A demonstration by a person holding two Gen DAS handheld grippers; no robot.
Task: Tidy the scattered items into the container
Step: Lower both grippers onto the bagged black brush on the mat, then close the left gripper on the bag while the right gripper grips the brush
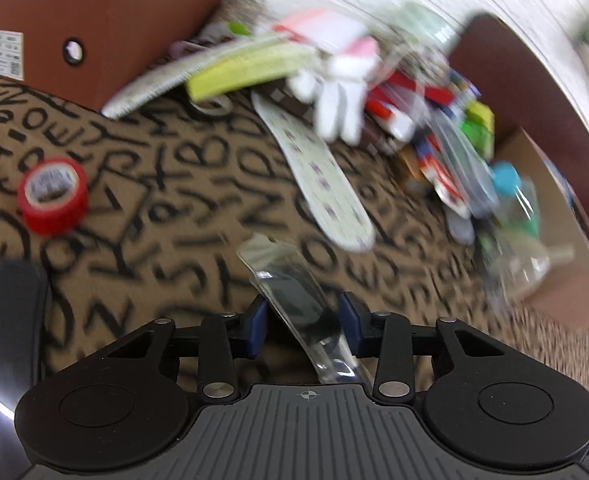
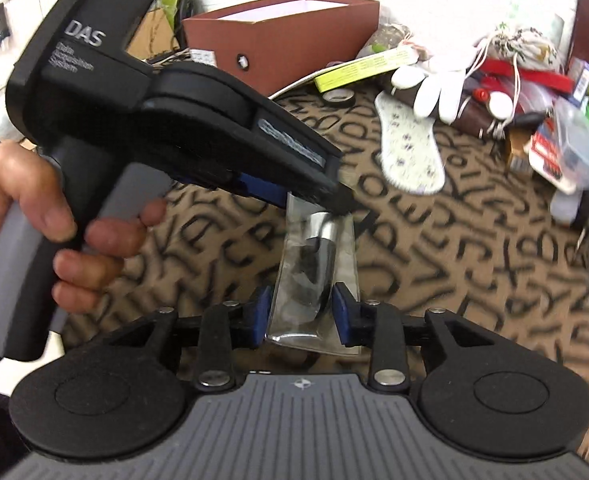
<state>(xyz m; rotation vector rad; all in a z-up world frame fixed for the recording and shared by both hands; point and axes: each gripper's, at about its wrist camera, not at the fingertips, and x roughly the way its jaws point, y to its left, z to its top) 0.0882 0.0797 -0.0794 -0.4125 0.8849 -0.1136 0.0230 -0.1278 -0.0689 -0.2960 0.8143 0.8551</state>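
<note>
A clear plastic packet with a dark and silver object inside [image 2: 314,268] is held above the letter-patterned cloth. My right gripper [image 2: 303,312] has the packet's near end between its blue pads. My left gripper [image 2: 314,196] comes in from the left and grips the packet's far end. In the left wrist view the packet [image 1: 294,292] runs between the left gripper's [image 1: 302,328] blue pads. The brown open box [image 2: 278,36] stands at the back left, also in the left wrist view [image 1: 94,28].
A heap of items lies at the back right: a white glove [image 2: 434,92], a shoe insole [image 2: 410,152], a yellow-green box [image 2: 366,68], red packages, a bottle with a blue cap [image 1: 510,200]. A red tape roll [image 1: 52,196] lies left. A dark brown lid [image 1: 534,120] leans right.
</note>
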